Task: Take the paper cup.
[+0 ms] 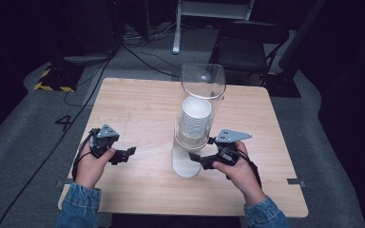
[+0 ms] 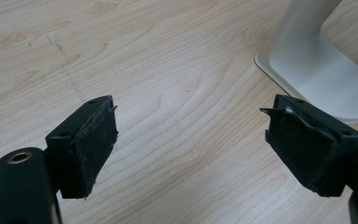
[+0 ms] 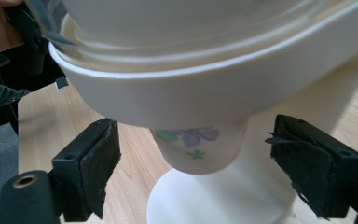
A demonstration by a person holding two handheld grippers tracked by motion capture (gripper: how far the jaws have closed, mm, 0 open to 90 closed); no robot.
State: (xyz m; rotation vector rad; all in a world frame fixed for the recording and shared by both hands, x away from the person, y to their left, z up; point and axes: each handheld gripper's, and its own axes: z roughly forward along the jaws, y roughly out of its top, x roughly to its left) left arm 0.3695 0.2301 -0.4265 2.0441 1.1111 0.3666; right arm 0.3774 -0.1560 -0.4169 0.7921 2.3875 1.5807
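Note:
A cup dispenser [image 1: 193,127] stands mid-table: a clear tube holding a stack of white paper cups [image 1: 196,116] on a white stand with a flat base [image 1: 184,167]. In the right gripper view the lowest cup [image 3: 196,149], printed with flowers, pokes out below the dispenser's white collar [image 3: 214,88]. My right gripper [image 3: 193,172] is open, its jaws either side of that cup and apart from it; it sits just right of the stand [image 1: 198,159]. My left gripper [image 1: 126,154] rests open over bare wood left of the stand, with the white base [image 2: 321,74] ahead to the right of its jaws [image 2: 191,140].
The light wooden table [image 1: 138,109] has room on the left and at the back. Behind it are a dark folding chair [image 1: 249,45], cables on the grey floor [image 1: 138,52] and a white post [image 1: 177,28]. Denim sleeves [image 1: 78,206] come in from the bottom.

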